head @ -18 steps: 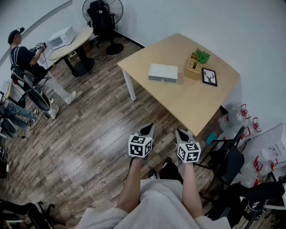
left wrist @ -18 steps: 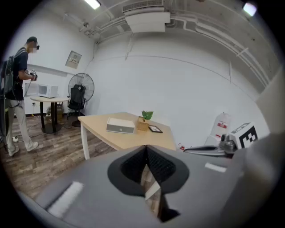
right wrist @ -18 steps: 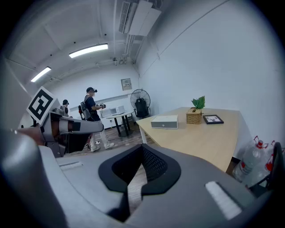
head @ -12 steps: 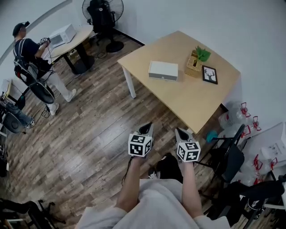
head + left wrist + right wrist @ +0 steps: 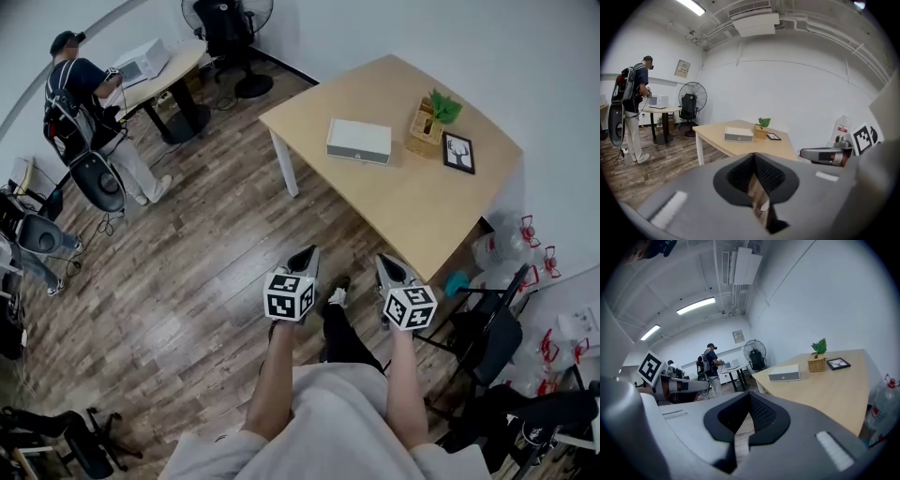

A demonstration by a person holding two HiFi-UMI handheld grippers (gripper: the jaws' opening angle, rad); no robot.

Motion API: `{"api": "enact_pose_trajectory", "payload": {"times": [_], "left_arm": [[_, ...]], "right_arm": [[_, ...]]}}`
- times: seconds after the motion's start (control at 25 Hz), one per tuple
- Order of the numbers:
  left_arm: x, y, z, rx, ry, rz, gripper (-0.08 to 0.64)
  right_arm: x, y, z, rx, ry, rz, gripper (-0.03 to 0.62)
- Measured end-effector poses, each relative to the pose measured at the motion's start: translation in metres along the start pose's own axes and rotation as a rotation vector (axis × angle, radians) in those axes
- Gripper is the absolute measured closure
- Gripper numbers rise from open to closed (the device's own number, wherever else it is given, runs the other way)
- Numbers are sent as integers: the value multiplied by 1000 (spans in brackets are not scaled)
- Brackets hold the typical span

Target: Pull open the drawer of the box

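**Floor to cross before the drawer**

Wood floor (image 5: 206, 272) separates me from the desk (image 5: 412, 216). The box (image 5: 359, 139) sits toward its left corner, drawer (image 5: 356, 156) seemingly shut. Left gripper (image 5: 305, 255) and right gripper (image 5: 385, 263) hang short of the desk, fingers together, empty. Next: walk up, spread one.

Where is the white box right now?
In the head view, the white box sits on the wooden table at the upper right. It is just left of the plant basket and the picture frame.
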State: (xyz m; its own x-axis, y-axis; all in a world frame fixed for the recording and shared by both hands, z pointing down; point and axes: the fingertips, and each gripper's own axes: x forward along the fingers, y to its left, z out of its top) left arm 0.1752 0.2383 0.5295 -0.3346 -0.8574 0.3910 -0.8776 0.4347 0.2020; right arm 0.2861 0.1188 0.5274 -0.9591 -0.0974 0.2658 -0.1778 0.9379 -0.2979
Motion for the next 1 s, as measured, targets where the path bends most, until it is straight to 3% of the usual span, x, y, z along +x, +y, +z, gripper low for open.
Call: {"api": "enact_pose_trajectory", "payload": {"times": [0.16, 0.48, 1.0], "left_arm": [[19, 21, 1, 19, 54, -5, 508], [78, 53, 16, 13, 104, -39, 508], [184, 120, 103, 16, 69, -76, 508]], "right_arm": [[31, -2, 7, -13, -7, 31, 591], [98, -38, 21, -23, 54, -7, 589], [219, -94, 82, 7, 69, -54, 591]]}}
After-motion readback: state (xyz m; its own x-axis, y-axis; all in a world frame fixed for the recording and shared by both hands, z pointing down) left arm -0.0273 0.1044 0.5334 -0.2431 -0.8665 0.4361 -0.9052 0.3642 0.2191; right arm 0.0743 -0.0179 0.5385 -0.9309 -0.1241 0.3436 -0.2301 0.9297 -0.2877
